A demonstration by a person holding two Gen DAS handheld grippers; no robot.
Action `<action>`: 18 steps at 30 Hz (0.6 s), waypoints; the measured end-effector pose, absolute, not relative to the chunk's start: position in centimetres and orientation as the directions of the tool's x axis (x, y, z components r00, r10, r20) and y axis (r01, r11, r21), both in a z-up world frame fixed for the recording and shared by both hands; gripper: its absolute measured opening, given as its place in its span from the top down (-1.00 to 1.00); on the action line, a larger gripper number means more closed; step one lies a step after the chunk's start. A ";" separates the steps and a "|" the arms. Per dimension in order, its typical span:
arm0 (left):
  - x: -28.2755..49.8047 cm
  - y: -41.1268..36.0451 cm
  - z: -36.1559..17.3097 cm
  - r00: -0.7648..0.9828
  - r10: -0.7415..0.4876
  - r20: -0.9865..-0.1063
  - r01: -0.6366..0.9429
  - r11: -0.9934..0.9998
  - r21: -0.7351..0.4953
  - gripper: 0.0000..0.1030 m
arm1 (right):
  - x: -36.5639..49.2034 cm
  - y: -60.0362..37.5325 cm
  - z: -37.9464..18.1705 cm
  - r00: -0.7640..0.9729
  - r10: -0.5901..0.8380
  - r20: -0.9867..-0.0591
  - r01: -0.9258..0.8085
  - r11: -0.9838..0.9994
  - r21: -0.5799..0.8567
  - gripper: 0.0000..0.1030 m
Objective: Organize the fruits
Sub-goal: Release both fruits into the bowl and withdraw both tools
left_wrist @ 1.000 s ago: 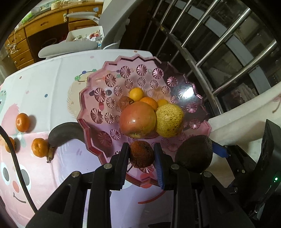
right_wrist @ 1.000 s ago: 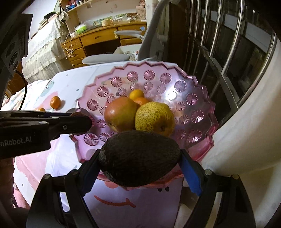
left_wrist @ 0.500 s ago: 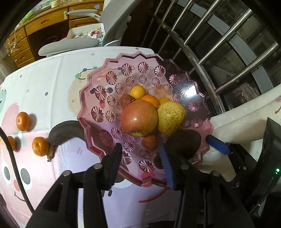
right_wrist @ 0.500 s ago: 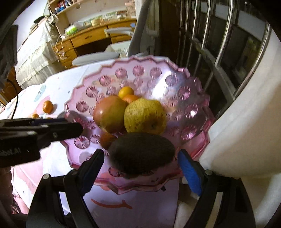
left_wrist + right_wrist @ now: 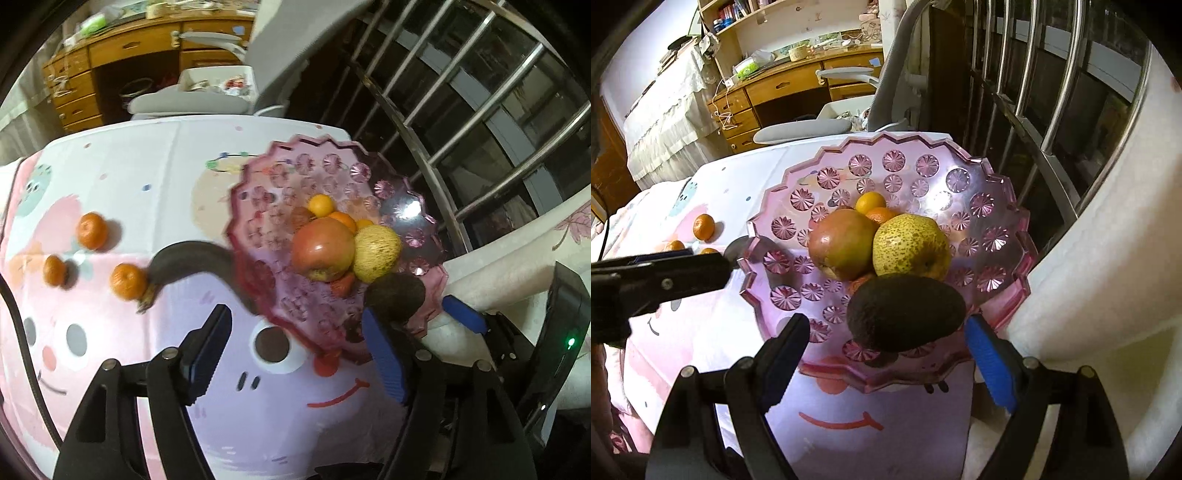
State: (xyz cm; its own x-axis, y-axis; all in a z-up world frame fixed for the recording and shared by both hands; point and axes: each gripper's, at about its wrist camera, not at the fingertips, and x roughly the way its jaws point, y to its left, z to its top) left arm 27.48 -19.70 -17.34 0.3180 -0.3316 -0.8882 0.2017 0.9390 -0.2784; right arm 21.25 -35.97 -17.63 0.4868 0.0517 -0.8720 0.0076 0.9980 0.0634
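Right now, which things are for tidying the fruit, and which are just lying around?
For the job: pink fruit bowl, avocado, apple, pear, dark banana, three mandarins on the cloth, left tool, right tool.

Just there: office chair, wooden desk, metal railing.

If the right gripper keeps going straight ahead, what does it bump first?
Probably the dark avocado lying in the pink bowl, right ahead of the open right gripper, though depth is uncertain.

A cartoon-face cloth [image 5: 155, 192] covers the table. Past its far edge stand a grey chair [image 5: 805, 130] and a wooden desk [image 5: 783, 88]. Metal bars [image 5: 1027, 74] run along the right edge.
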 end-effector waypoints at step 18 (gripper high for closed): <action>20.1 -4.8 -18.9 0.296 -0.220 -0.930 0.056 0.976 -0.213 -0.43 | 16.3 -28.3 -16.9 0.485 0.054 -0.873 0.084 0.991 0.108 -0.69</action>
